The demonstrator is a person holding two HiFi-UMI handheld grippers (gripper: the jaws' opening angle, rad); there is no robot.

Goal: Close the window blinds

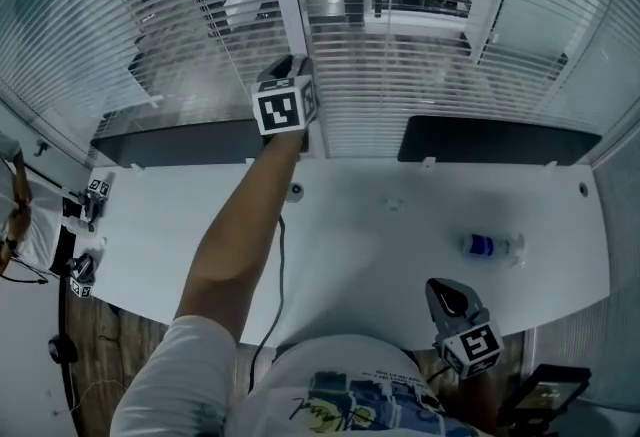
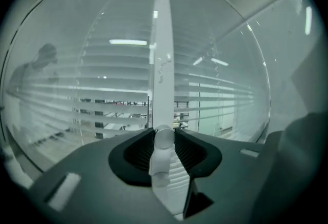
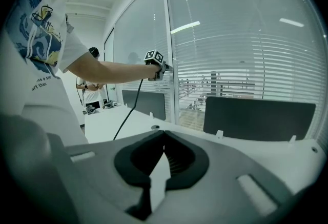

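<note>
Window blinds [image 2: 102, 89] hang just ahead of the left gripper [image 2: 164, 136], whose jaws are clenched on the blinds' white wand [image 2: 162, 159], in front of the white window post [image 2: 163, 54]. The slats are tilted open, with the outside visible between them. The right gripper [image 3: 163, 138] is squeezed closed on nothing, low by the near edge of the white desk [image 1: 380, 225]. A small bottle [image 1: 490, 246] lies on the desk, well apart from both grippers.

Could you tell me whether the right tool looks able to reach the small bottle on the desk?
Probably yes: the right tool hangs just short of the bottle, with only bare desk between them.
</note>
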